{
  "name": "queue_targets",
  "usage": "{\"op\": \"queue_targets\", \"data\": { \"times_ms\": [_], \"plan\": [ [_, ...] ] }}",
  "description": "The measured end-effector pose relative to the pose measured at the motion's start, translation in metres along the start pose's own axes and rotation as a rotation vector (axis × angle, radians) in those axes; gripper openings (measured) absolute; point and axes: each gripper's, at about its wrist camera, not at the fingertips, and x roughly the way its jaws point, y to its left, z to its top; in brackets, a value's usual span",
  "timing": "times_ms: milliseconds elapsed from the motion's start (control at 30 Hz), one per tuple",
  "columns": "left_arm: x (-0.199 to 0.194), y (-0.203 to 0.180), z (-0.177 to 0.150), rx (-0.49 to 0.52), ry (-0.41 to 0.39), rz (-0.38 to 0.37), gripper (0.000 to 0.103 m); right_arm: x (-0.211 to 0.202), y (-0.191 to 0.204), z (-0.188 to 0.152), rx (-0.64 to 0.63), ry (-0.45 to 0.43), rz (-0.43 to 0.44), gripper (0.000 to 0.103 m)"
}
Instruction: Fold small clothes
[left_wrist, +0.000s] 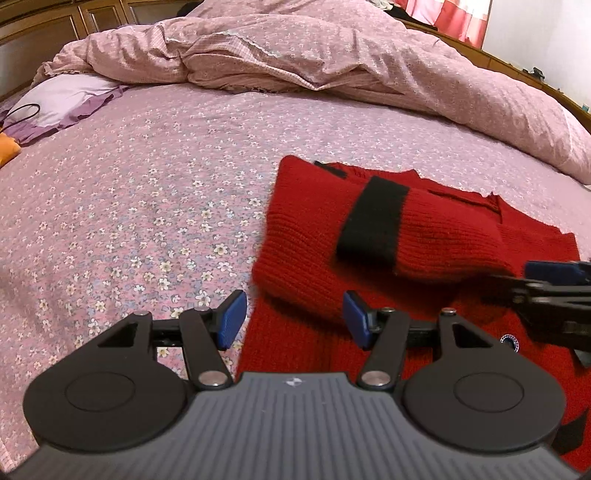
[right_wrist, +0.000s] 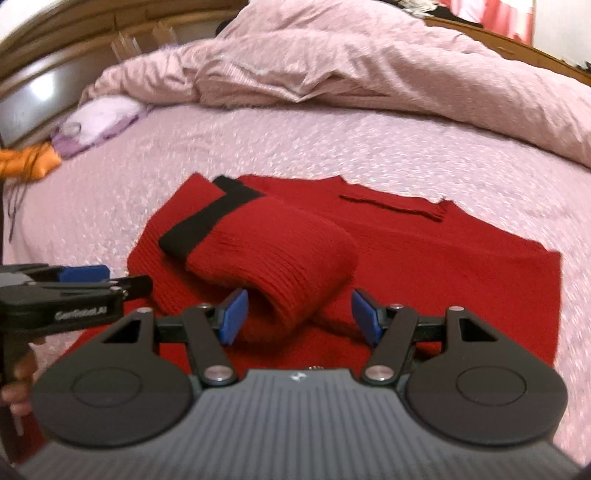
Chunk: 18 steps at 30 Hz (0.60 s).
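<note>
Red knitwear mid-fold on a floral pink bedsheet: the red sweater lies flat, well short of the rumpled pink duvet heaped beyond it. One sleeve, ending in a black cuff, is laid across the sweater's body in a soft roll; a second black cuff edge shows just past it. The left gripper hangs over the sweater's near left edge, its blue pads apart and nothing between them. The right gripper hovers above the folded sleeve's near end, jaws likewise spread and empty, though motion blur makes it hard to say whether a pad brushes the knit. Both sleeves appear turned in, so the step in hand looks like the changeover between the sleeve fold and the body fold. Next, each gripper likely needs to drop to the sweater's near hem, pinch a corner through all layers, and carry it toward the collar without dragging the sleeve loose.
</note>
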Motion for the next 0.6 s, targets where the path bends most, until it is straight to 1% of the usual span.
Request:
{"op": "queue_targets", "data": {
  "times_ms": [133,200,233,300,367,433,567,600],
  "plan": [
    [0.004,-0.005,0.002,0.014,-0.007,0.006,0.064,0.025,0.011,0.004,-0.051,0.034,-0.012,0.064],
    [0.005,-0.007,0.003,0.018,-0.011,0.007,0.064,0.033,0.011,0.005,-0.037,0.039,-0.028,0.064],
    [0.006,-0.008,0.004,0.021,-0.016,0.005,0.064,0.036,0.007,0.006,-0.01,0.037,-0.037,0.061],
    [0.006,-0.01,0.006,0.027,-0.028,-0.001,0.063,0.036,-0.004,0.008,0.073,0.025,-0.023,0.031],
    [0.004,-0.012,0.008,0.033,-0.045,-0.014,0.063,0.03,-0.02,0.013,0.159,-0.003,0.012,0.023],
    [0.003,-0.015,0.01,0.04,-0.059,-0.02,0.063,0.018,-0.034,0.017,0.21,-0.054,0.038,0.021],
    [0.006,-0.025,0.012,0.054,-0.073,-0.012,0.063,-0.012,-0.053,0.023,0.227,-0.178,0.019,0.021],
    [0.008,-0.027,0.012,0.06,-0.071,-0.006,0.063,-0.015,-0.057,0.022,0.24,-0.195,0.022,0.021]
  ]
}}
